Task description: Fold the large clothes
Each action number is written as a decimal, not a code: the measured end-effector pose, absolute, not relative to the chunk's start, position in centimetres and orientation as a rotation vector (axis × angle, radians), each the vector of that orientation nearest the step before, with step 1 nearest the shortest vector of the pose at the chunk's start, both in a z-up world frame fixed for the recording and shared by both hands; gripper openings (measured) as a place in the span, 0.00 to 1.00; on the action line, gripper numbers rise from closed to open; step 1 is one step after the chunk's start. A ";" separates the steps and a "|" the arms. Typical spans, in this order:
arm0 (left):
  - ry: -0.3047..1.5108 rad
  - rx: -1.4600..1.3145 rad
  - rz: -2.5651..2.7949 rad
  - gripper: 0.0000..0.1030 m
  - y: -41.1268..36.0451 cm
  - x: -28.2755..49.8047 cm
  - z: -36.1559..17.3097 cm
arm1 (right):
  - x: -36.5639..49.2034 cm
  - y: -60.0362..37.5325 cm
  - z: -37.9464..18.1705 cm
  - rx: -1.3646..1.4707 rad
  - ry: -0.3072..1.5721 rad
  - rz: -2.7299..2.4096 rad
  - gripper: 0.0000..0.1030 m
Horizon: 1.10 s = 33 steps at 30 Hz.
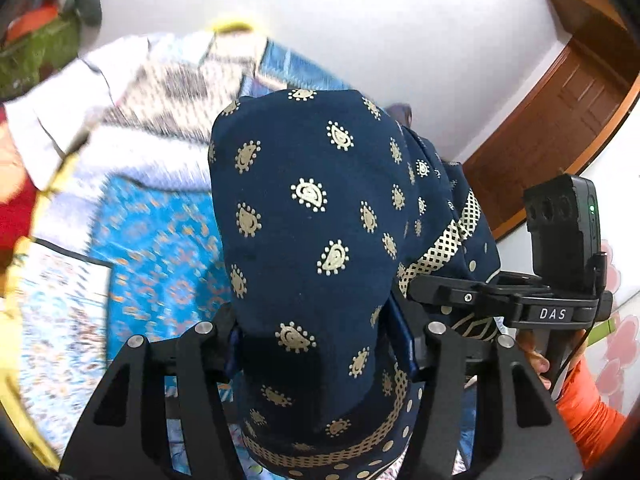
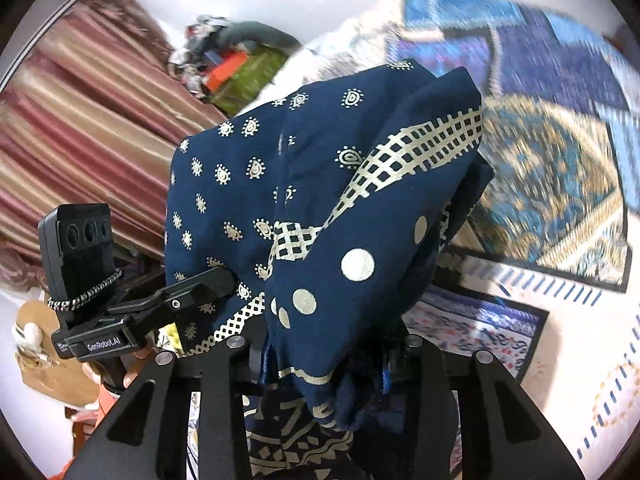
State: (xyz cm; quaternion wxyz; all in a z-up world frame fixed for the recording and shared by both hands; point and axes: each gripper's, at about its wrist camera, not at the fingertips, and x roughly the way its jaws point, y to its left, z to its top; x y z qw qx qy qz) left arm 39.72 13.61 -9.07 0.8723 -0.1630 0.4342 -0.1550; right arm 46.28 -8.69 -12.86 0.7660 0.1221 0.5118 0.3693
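**Navy garment lifted clear of the bed by both grippers**

The patterned bedspread [image 1: 160, 248] is lying below, blurred, serving as the surface for folding. Above it, the navy printed garment [image 1: 304, 208] is hanging bunched in the air, raised, it seems, so its length can drop free before it is laid flat. Its long axis is running roughly vertical, its bulk mounding past the jaws and its bordered hem trailing below. The left gripper [image 1: 320, 352] is pinching one gathered part; the right gripper [image 2: 324, 364] is clamping another, jaws narrowed on cloth.
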 end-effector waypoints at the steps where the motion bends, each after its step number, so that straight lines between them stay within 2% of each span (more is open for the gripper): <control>1: 0.890 -0.334 -0.316 0.56 14.0 39.2 -8.1 | 45.6 -8.0 -11.5 0.260 1.090 0.813 0.34; 7: 0.825 -0.322 -0.261 0.57 18.0 34.6 -3.6 | 42.4 -4.6 -7.4 0.255 1.036 0.865 0.34; 12: 0.855 -0.327 -0.211 0.57 21.4 31.8 -4.5 | 40.0 -0.5 -8.5 0.254 1.072 0.889 0.34; 16: 0.935 -0.363 -0.177 0.57 23.8 31.1 -8.4 | 39.1 2.5 -12.6 0.262 1.171 0.886 0.34; 24: 1.164 -0.448 -0.083 0.57 26.7 31.7 -20.7 | 39.9 6.8 -23.8 0.201 1.399 0.821 0.34; 29: 1.121 -0.354 -0.091 0.71 26.5 31.9 -22.6 | 41.4 7.2 -26.8 0.109 1.415 0.804 0.35; 31: 1.111 -0.301 -0.082 0.74 25.8 31.7 -22.5 | 41.5 6.8 -27.0 0.073 1.422 0.829 0.39; 33: 1.100 -0.260 -0.061 0.74 25.2 31.2 -21.9 | 41.5 6.2 -26.5 0.009 1.404 0.815 0.54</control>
